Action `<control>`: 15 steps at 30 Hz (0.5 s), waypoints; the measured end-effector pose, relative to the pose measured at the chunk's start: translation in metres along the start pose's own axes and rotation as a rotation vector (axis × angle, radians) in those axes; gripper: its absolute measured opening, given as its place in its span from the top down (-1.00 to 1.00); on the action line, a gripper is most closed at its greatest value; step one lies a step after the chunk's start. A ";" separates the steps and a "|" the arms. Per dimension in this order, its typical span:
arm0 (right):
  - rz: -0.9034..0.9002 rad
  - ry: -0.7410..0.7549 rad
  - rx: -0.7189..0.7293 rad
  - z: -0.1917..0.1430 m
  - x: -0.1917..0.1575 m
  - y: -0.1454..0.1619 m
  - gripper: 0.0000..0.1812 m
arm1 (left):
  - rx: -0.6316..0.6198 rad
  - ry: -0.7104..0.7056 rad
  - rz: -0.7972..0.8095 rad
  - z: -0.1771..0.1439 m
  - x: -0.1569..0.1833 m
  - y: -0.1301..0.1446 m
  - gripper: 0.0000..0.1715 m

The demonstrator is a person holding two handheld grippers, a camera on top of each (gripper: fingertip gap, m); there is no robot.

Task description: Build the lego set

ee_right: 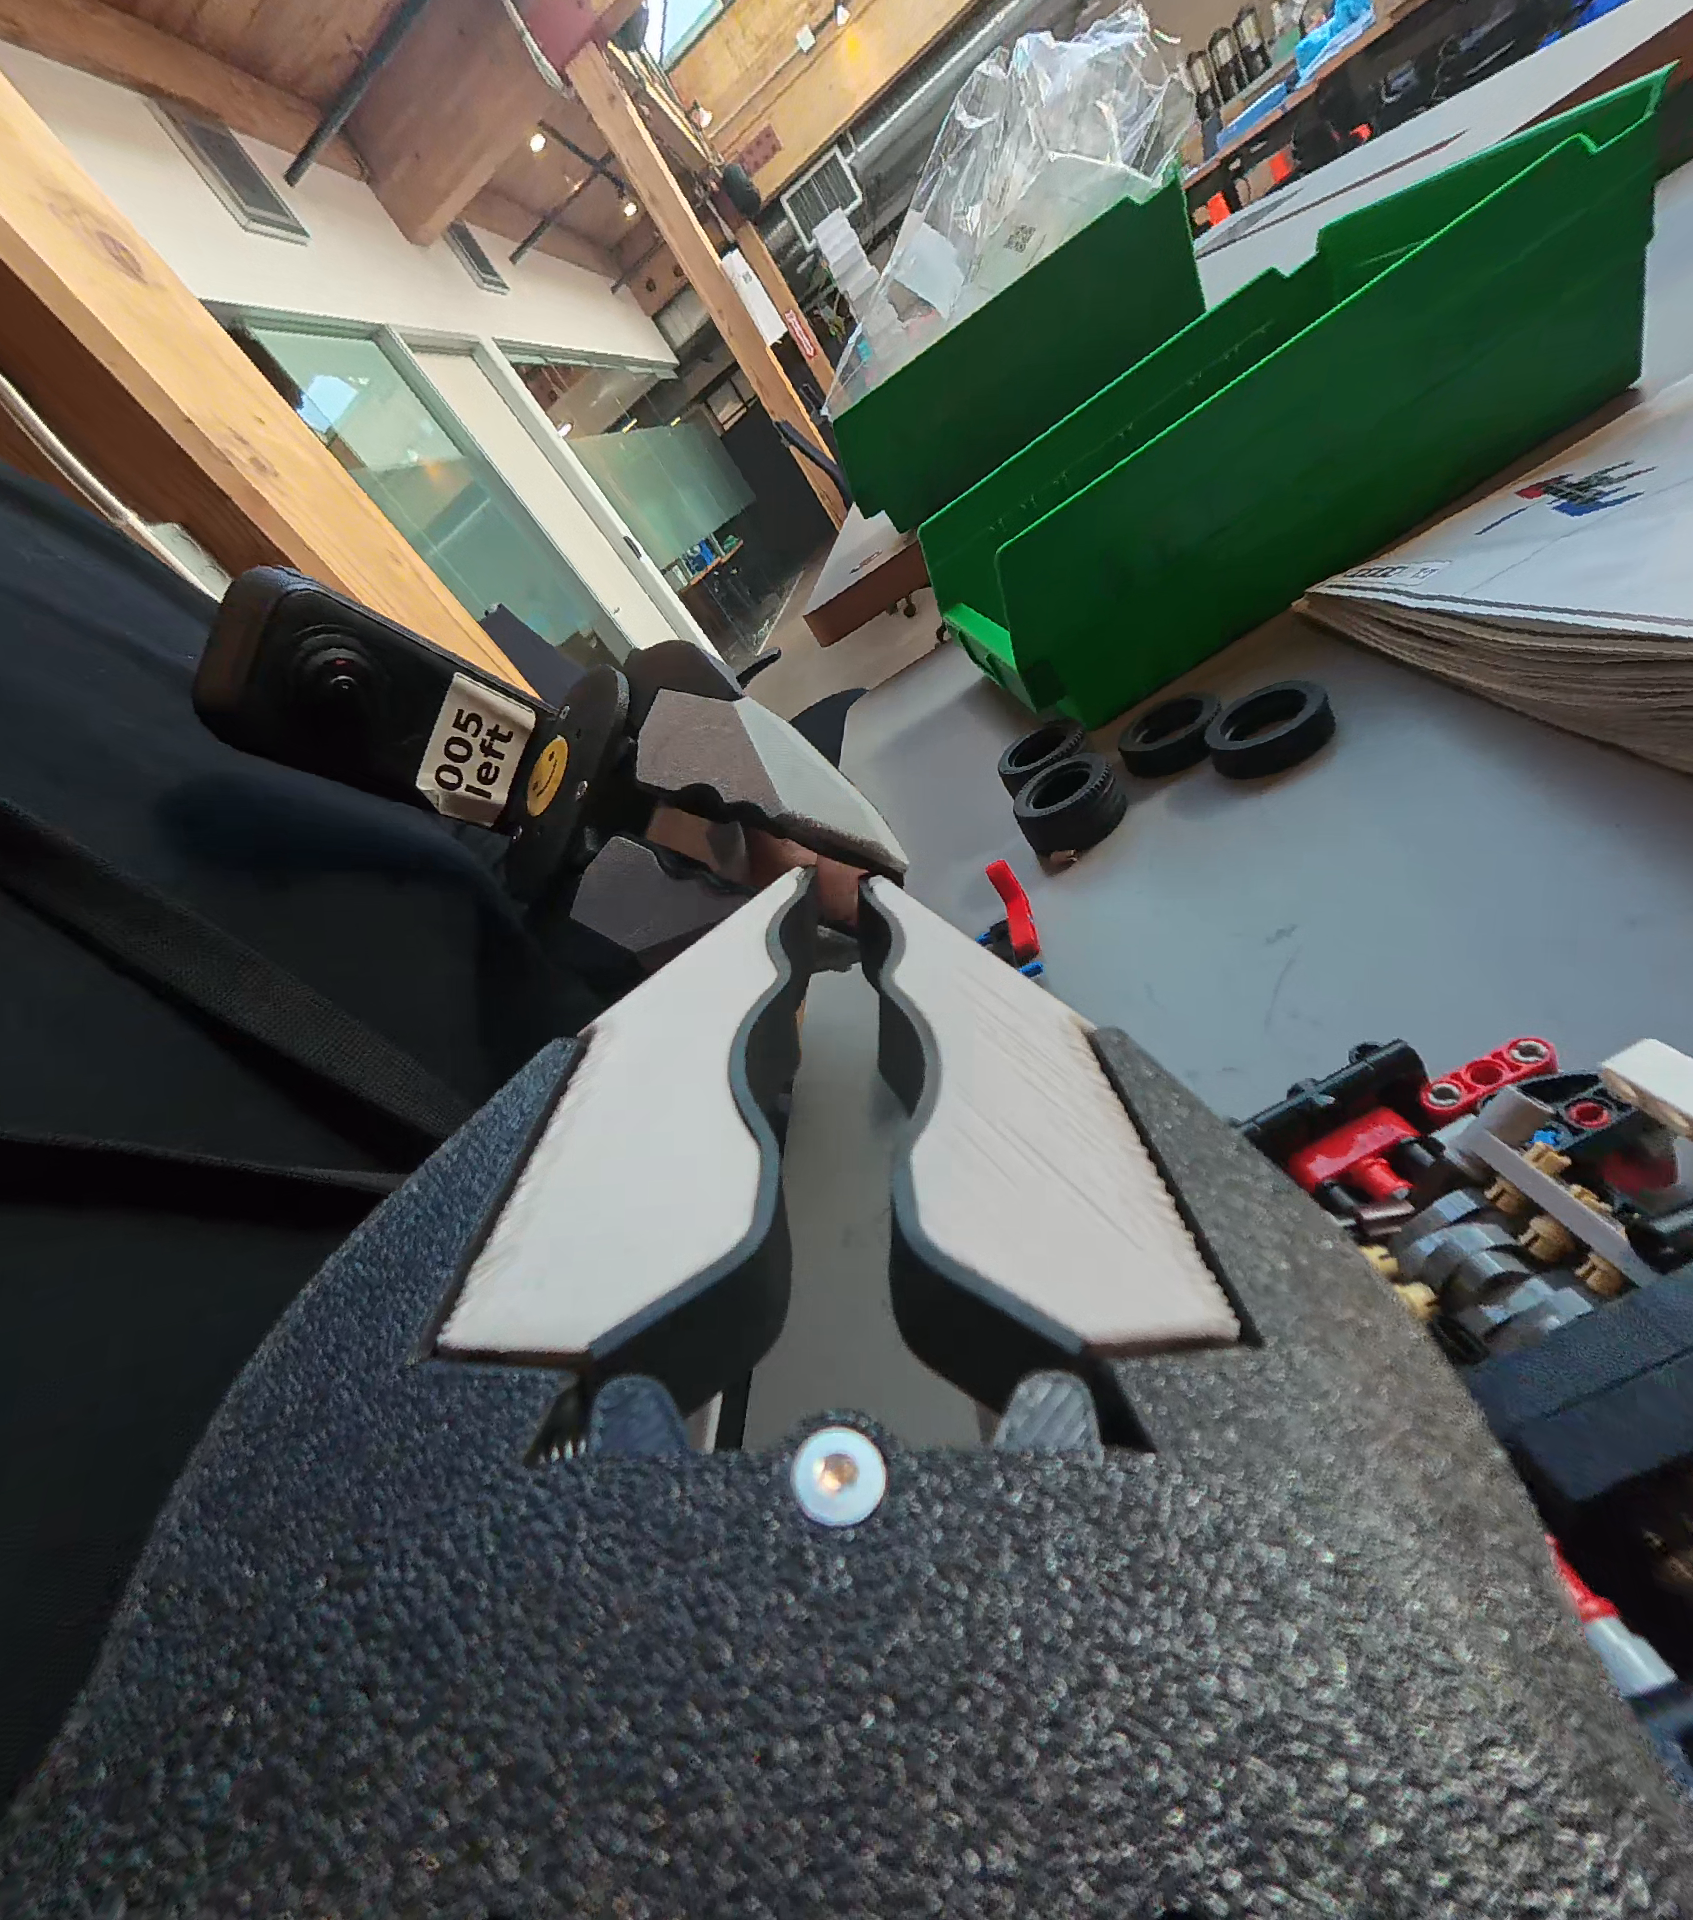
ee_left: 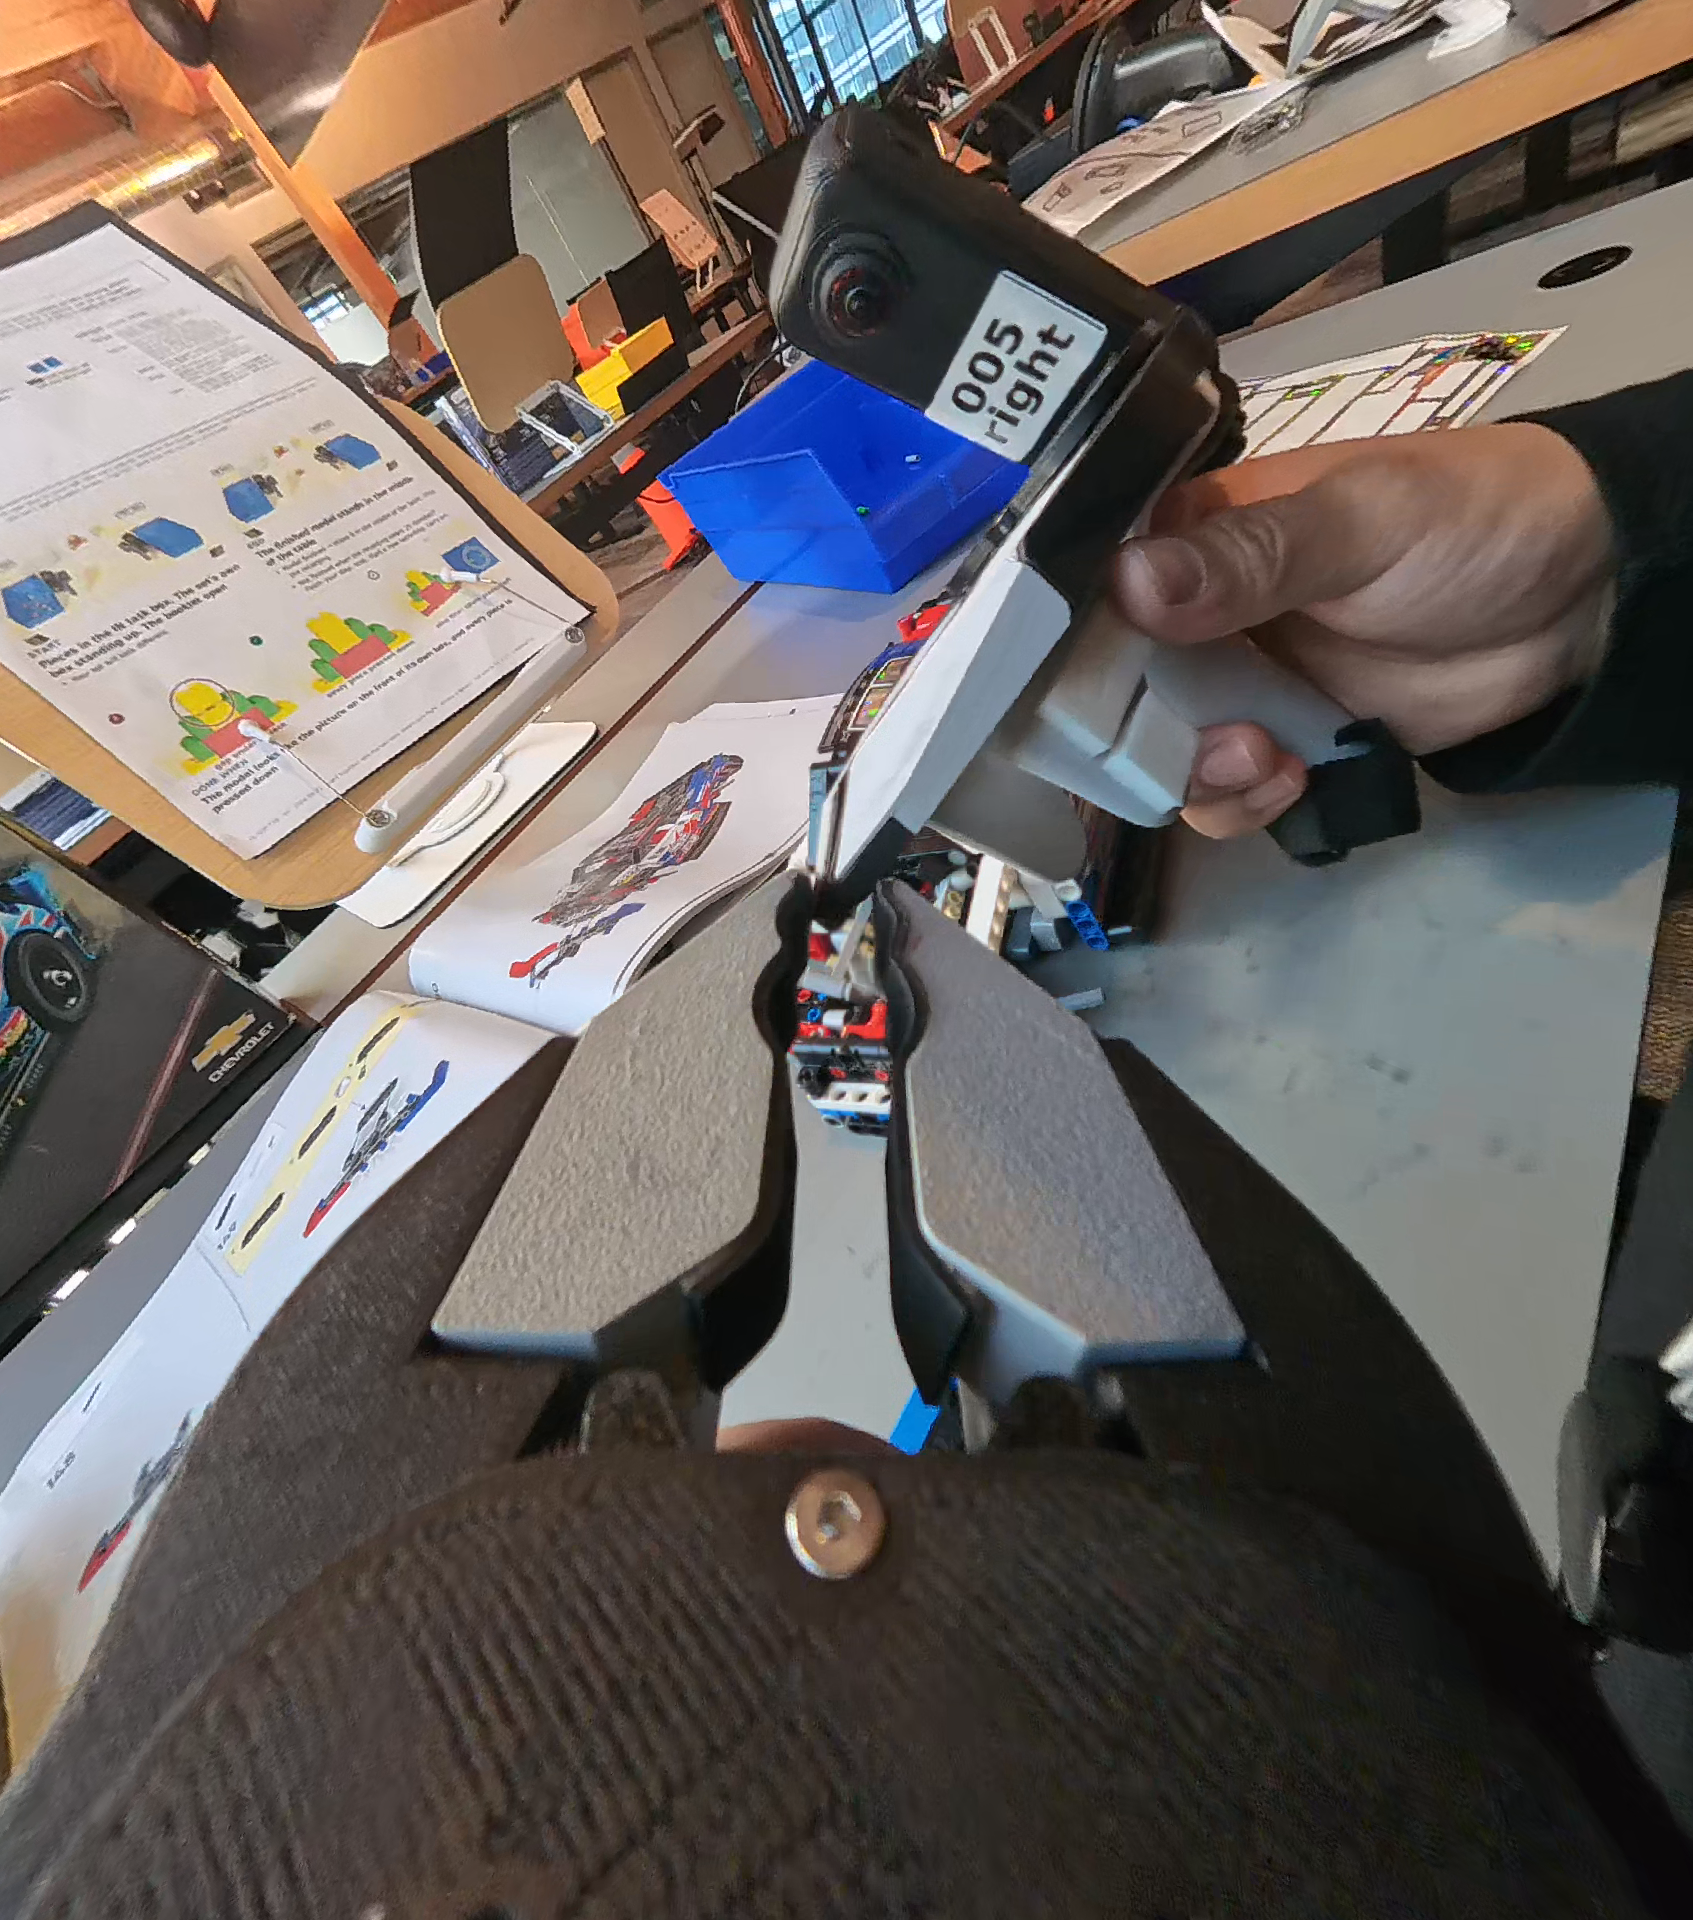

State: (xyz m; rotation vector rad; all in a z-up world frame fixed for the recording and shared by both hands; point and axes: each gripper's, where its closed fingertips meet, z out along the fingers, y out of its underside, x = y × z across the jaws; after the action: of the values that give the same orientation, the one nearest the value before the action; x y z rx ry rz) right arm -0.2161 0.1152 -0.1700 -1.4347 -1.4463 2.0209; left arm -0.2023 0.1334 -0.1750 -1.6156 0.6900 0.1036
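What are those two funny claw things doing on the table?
A person is building a Lego car model with a gripper in each hand. The left gripper and the right gripper meet tip to tip just above the model, their fingers nearly closed; whether a small piece sits between them is too hard to see. Four black tyres wait loose on the grey table beside a green bin. The instruction booklet lies open nearby.

Both grippers [ee_left: 837,904] [ee_right: 837,888] meet tip-to-tip, jaws nearly closed.
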 end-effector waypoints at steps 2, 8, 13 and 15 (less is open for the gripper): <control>0.005 -0.005 0.009 -0.004 0.001 -0.001 0.93 | 0.003 0.013 -0.025 0.003 0.001 -0.001 0.90; 0.010 0.001 0.026 -0.012 0.005 -0.003 0.92 | 0.012 0.023 -0.058 0.012 0.002 -0.004 0.89; 0.028 0.002 0.018 -0.011 0.007 -0.003 0.92 | 0.002 0.034 -0.069 0.013 0.001 -0.001 0.89; 0.017 0.013 -0.008 -0.010 0.007 0.000 0.92 | -0.008 0.056 -0.081 0.010 0.002 0.002 0.89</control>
State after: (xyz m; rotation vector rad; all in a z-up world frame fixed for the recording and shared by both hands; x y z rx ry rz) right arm -0.2111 0.1261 -0.1742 -1.4661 -1.4437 2.0145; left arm -0.1981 0.1421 -0.1794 -1.6569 0.6663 0.0019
